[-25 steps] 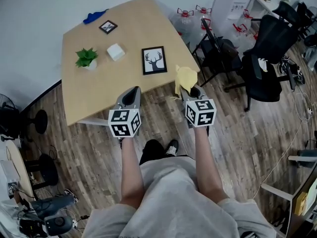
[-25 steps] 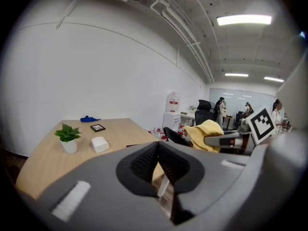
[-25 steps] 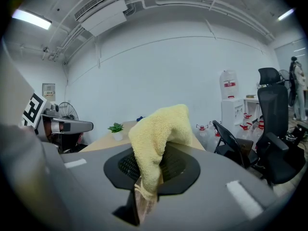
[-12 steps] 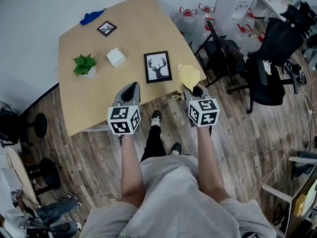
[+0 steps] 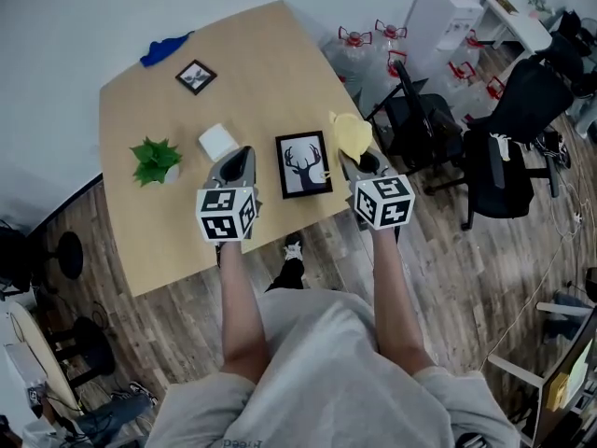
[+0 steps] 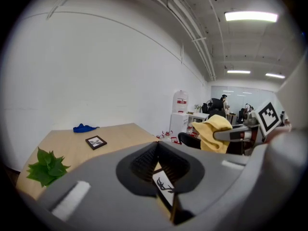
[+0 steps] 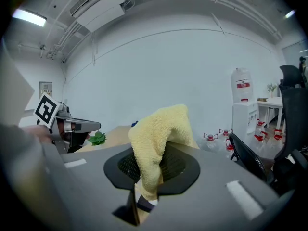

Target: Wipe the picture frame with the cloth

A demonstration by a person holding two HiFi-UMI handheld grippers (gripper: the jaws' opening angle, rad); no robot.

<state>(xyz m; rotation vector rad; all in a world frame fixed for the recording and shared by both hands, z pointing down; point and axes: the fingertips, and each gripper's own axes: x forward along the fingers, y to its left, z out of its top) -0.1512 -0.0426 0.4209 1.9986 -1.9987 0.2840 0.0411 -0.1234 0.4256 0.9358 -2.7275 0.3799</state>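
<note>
From the head view, the wooden surface (image 5: 270, 63) is seen from above. The deer picture frame (image 5: 305, 164) lies flat on it, near the front edge, between the two grippers. The left gripper (image 5: 237, 159) is over the surface, just left of the frame, and its tip is close to a white box (image 5: 219, 143). The right gripper (image 5: 360, 160) is just right of the frame, at the edge of the surface. It holds a yellow cloth (image 5: 353, 133) that bunches up above its tip, beside the frame. Farther back are a green plant (image 5: 155, 160), a small picture frame (image 5: 197, 76) and a blue cloth (image 5: 165, 49). Black chairs (image 5: 513, 147) and water jugs (image 5: 354, 37) stand on the floor to the right.

In the left gripper view, the jaws of the left gripper (image 6: 156, 160) are pressed together with nothing in them. A bit of the deer picture frame (image 6: 163, 184) shows just under them. The plant (image 6: 47, 167) is on the left, and the small picture frame (image 6: 96, 142) and the blue cloth (image 6: 84, 127) are farther back. The right gripper (image 6: 231, 134) with the yellow cloth (image 6: 214, 131) is on the right.

In the right gripper view, the jaws of the right gripper (image 7: 149, 170) pinch the yellow cloth (image 7: 156, 138), which stands up and folds over them. The left gripper (image 7: 79, 126) is on the left, with the plant (image 7: 97, 138) behind it. A water cooler (image 7: 242, 100) stands by the wall.
</note>
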